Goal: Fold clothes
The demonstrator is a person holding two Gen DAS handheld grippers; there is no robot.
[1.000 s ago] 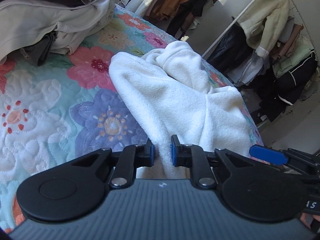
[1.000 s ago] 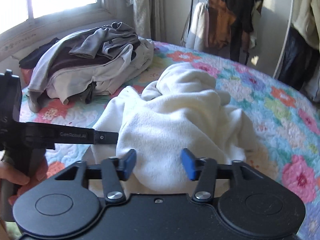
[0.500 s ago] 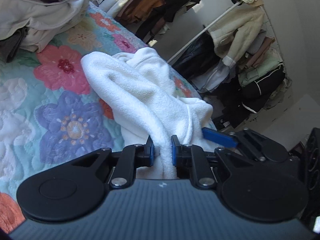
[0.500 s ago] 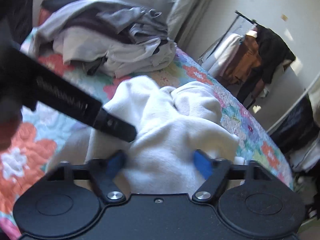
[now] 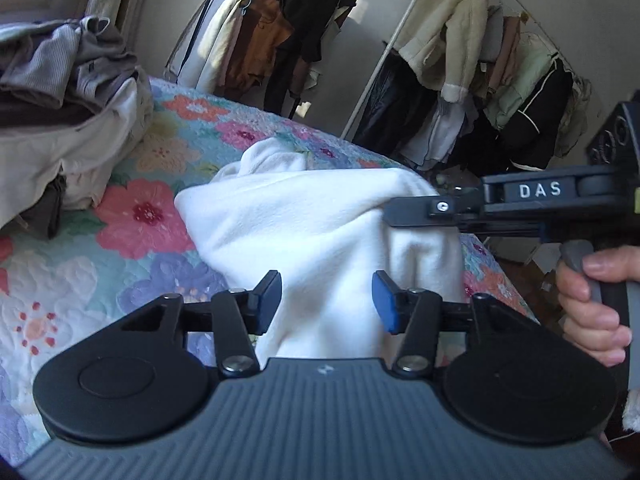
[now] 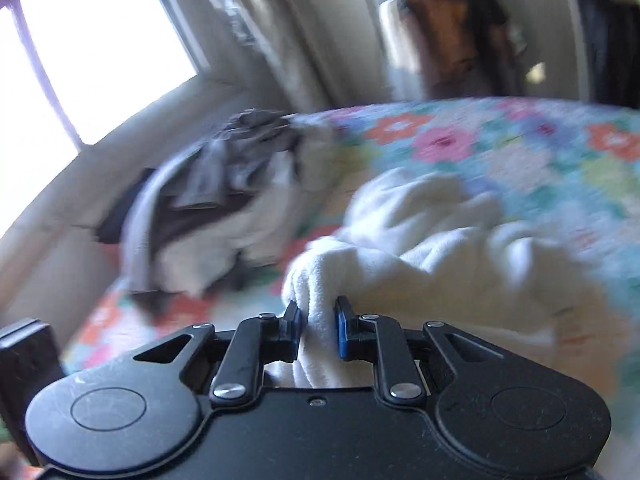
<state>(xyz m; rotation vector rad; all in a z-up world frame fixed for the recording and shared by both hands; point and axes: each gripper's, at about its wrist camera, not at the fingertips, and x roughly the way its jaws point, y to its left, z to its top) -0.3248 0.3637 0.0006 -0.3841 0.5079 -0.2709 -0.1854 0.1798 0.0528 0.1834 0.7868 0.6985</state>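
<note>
Fleece, white, lies bunched on the floral quilt, at twelve o'clock from my left gripper. Its jaws are opening, cloth between them, pads clear. My right gripper is closing, pinching a fold; the clothes pile sits at ten o'clock.

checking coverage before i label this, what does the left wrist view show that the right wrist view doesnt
Left wrist only: the left hand-held gripper, its jaws opening with the white fleece loose between them; the right hand-held gripper from the side, reaching into the fleece; a hand on its handle; a cream jacket on a rack.

Right wrist only: a bright window, and the right hand-held gripper's jaws closing on a bunched fold of fleece.

Both: the fleece, the floral quilt and the clothes pile.
</note>
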